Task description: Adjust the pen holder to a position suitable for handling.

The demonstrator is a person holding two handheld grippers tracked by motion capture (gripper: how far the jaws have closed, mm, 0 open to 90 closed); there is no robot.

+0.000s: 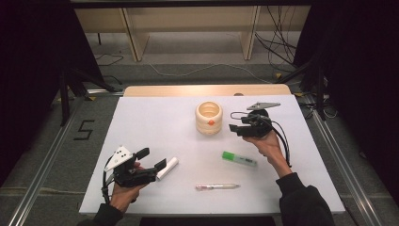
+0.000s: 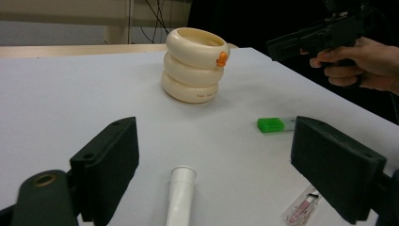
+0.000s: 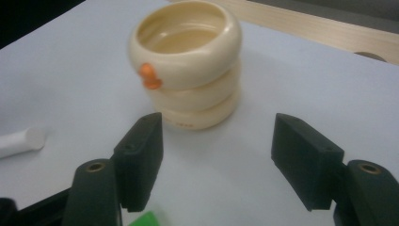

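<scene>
A cream holder (image 1: pixel 209 117) of three stacked rings, with a small orange knob on its side, stands upright near the table's far middle. My right gripper (image 1: pixel 233 121) hovers just right of it, jaws wide apart and empty; the right gripper view has the holder (image 3: pixel 188 61) ahead of the open gripper (image 3: pixel 216 160). At the near left, my left gripper (image 1: pixel 152 159) is open, with a white tube (image 1: pixel 167 168) lying by its fingertips. In the left gripper view the tube (image 2: pixel 181 197) lies on the table between the spread jaws, untouched by the pads.
A green-capped marker (image 1: pixel 239 158) lies right of centre, and a clear pen (image 1: pixel 217 187) lies near the front edge. The white table (image 1: pixel 155 117) ends in a wooden strip at the back. Dark curtains flank both sides, and cables trail on the floor beyond.
</scene>
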